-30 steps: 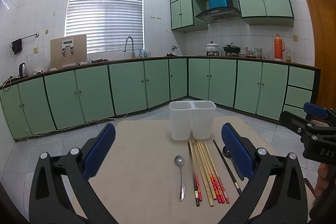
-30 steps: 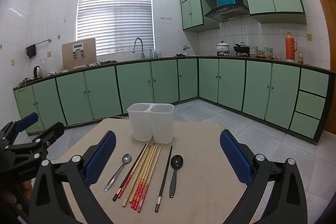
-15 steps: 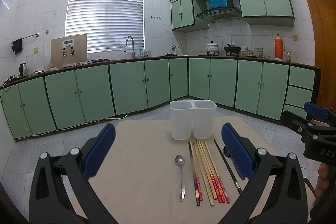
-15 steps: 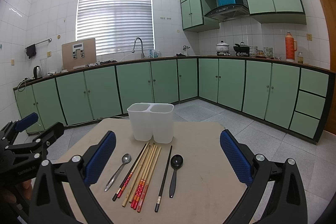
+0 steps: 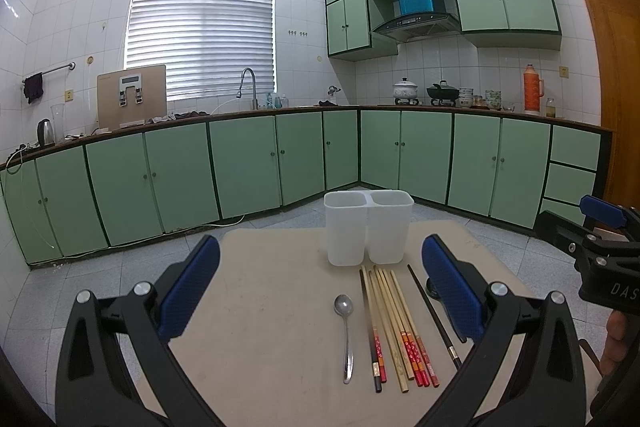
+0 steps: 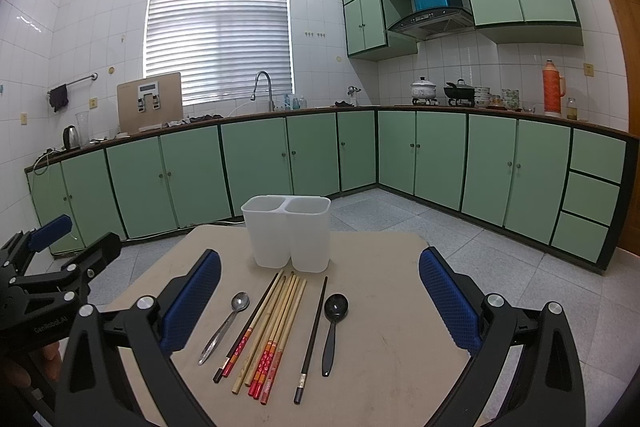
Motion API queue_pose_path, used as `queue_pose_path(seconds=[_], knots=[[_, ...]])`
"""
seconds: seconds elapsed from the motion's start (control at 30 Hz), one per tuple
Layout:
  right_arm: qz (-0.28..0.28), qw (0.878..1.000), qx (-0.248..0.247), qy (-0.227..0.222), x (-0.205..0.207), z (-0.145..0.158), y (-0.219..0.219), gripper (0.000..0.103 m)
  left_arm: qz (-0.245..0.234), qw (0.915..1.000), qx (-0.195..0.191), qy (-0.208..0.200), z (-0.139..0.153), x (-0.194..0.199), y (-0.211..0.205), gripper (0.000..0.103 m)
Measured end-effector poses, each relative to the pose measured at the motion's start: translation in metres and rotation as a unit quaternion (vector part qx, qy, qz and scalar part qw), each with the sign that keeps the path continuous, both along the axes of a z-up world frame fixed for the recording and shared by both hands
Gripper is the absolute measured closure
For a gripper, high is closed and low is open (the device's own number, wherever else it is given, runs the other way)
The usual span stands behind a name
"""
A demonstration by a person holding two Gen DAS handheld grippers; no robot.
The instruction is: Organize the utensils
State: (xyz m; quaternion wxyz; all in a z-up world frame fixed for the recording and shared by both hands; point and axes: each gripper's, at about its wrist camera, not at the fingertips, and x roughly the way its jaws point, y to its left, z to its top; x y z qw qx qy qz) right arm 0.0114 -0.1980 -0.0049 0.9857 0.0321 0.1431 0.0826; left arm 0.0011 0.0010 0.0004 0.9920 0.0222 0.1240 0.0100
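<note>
Your utensils all lie loose in a row just in front of the white plastic two-compartment holder point(image 6: 286, 233), which stands empty toward the far edge of the beige surface point(image 6: 392, 339). Nearest the holder's left compartment is the small steel spoon point(image 6: 226, 325); beside it, the bundle of wooden chopsticks with red-patterned ends point(image 6: 270, 333); then a single black chopstick point(image 6: 313, 333); and off the holder's right side, the black plastic spoon point(image 6: 333, 323).

Nothing has been sorted, so you are at the opening step: choosing a first piece. The next move calls for lowering one hand-held gripper onto a thin, flat-lying handle.

Your right hand-held gripper point(image 6: 318, 301) hovers spread wide and empty, short of the holder, with the row between its pads. Your left hand-held gripper point(image 5: 320, 291) hangs likewise wide and empty, the steel spoon closest to its centre.
</note>
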Motion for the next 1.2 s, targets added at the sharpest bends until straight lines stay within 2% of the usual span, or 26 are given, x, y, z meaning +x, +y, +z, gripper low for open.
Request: queue_pose_path(seconds=[0.37, 0.5, 0.73, 0.87, 1.0, 1.1, 1.2], knots=[[0.0, 1.0, -0.001, 0.006, 0.006, -0.008, 0.001, 0.006, 0.002, 1.0, -0.001, 0.006, -0.005, 0.002, 0.005, 0.005], [-0.013, 0.999, -0.015, 0.028, 0.017, -0.013, 0.002, 0.006, 0.006, 0.9998, 0.001, 0.021, -0.012, 0.011, 0.008, 0.005], [-0.025, 0.993, -0.05, 0.103, 0.054, -0.035, 0.001, 0.008, 0.025, 0.9939, -0.012, 0.107, -0.032, 0.053, 0.03, 0.005], [-0.012, 0.986, -0.053, 0.156, 0.089, -0.056, 0.001, 0.015, 0.041, 0.9878, -0.012, 0.149, -0.046, 0.081, 0.043, 0.005], [0.01, 0.977, -0.053, 0.206, 0.122, -0.072, 0.007, 0.024, 0.045, 0.9764, -0.002, 0.211, -0.066, 0.118, 0.046, 0.005], [0.021, 0.97, -0.052, 0.236, 0.145, -0.084, 0.011, 0.031, 0.031, 0.9704, -0.008, 0.239, -0.079, 0.136, 0.041, 0.005], [0.023, 0.965, -0.053, 0.255, 0.162, -0.093, 0.015, 0.033, 0.022, 0.9651, -0.008, 0.261, -0.093, 0.154, 0.032, 0.006]])
